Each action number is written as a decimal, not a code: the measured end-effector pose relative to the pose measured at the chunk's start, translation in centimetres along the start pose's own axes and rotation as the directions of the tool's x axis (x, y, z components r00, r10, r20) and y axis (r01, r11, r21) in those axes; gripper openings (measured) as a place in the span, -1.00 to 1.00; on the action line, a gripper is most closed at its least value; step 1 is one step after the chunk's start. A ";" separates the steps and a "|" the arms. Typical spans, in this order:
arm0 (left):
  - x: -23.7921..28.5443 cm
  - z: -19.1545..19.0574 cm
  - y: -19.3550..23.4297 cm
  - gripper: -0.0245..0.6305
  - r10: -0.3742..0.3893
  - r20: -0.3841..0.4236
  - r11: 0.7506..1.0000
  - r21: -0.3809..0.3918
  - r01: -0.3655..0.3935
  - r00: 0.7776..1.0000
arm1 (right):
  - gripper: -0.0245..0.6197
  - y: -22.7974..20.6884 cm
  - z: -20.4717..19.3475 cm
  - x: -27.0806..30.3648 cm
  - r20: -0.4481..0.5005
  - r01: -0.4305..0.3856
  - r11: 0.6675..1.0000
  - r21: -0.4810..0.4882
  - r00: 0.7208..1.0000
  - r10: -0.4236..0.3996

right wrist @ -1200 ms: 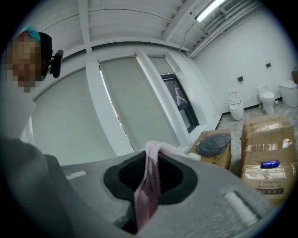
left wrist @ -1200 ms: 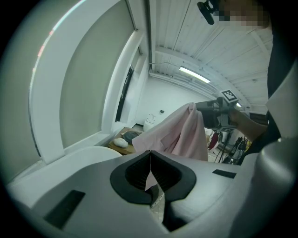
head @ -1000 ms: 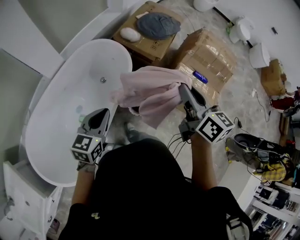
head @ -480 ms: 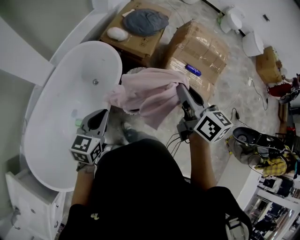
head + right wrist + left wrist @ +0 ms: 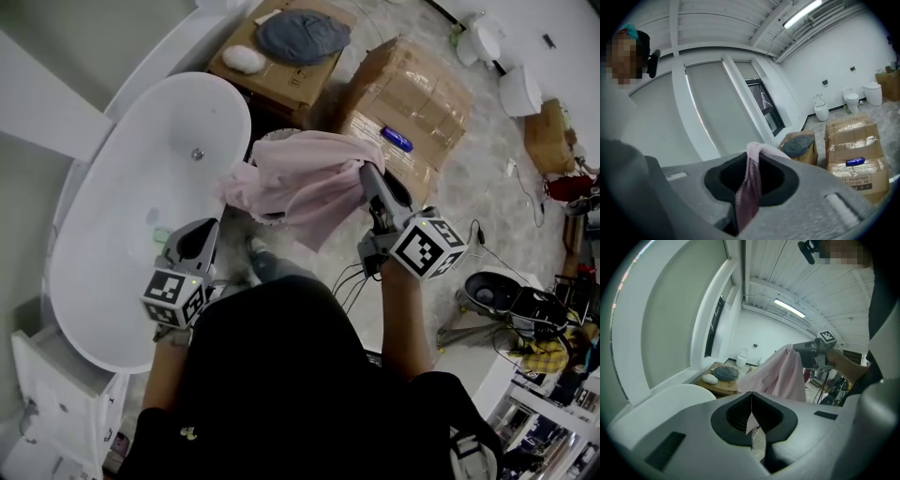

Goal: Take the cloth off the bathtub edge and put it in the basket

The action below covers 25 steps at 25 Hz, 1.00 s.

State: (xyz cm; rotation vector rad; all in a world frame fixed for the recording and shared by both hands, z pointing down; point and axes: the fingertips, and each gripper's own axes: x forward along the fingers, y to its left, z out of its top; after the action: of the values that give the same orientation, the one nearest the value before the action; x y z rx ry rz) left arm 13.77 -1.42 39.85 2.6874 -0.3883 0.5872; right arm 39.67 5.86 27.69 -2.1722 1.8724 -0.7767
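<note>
A pink cloth (image 5: pixel 298 178) hangs bunched from my right gripper (image 5: pixel 366 174), which is shut on its upper edge. In the right gripper view a fold of the cloth (image 5: pixel 749 187) is pinched between the jaws of this gripper (image 5: pixel 751 157). The cloth hangs beside the white bathtub (image 5: pixel 122 216), over a round basket (image 5: pixel 275 137) that it mostly hides. My left gripper (image 5: pixel 206 228) is over the tub's near rim, shut and holding nothing. The left gripper view shows the cloth (image 5: pixel 780 373) ahead, beyond the left gripper's (image 5: pixel 751 420) shut jaws.
Beyond the basket stand cardboard boxes (image 5: pixel 412 94). One carries a grey cushion (image 5: pixel 302 36), another a blue bottle (image 5: pixel 396 140). White toilets (image 5: pixel 518 89) stand at the far right. Cables and a dark fan-like object (image 5: pixel 487 292) lie on the floor at the right, and a white cabinet (image 5: pixel 56 394) stands at the lower left.
My right gripper has come slightly down and toward me with the cloth still in it. The left gripper has shifted a little along the tub's rim.
</note>
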 end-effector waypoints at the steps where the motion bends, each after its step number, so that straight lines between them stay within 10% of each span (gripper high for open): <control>1: -0.4 -0.2 -0.2 -0.88 0.003 -0.002 1.000 0.001 -0.003 1.000 | -0.74 0.2 -0.2 -0.1 -0.003 0.000 1.000 -0.001 1.000 0.000; 25: 5.4 -2.2 0.9 -0.88 0.097 -0.095 0.992 -0.067 -0.103 0.991 | -0.74 -10.6 -11.5 11.6 -0.272 0.000 1.000 0.008 0.962 0.002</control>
State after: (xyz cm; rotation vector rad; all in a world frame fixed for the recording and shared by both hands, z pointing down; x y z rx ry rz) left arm 17.37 -2.34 44.39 2.5734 -0.5116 0.7091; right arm 44.15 -0.79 45.43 -2.1506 1.9868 -1.1315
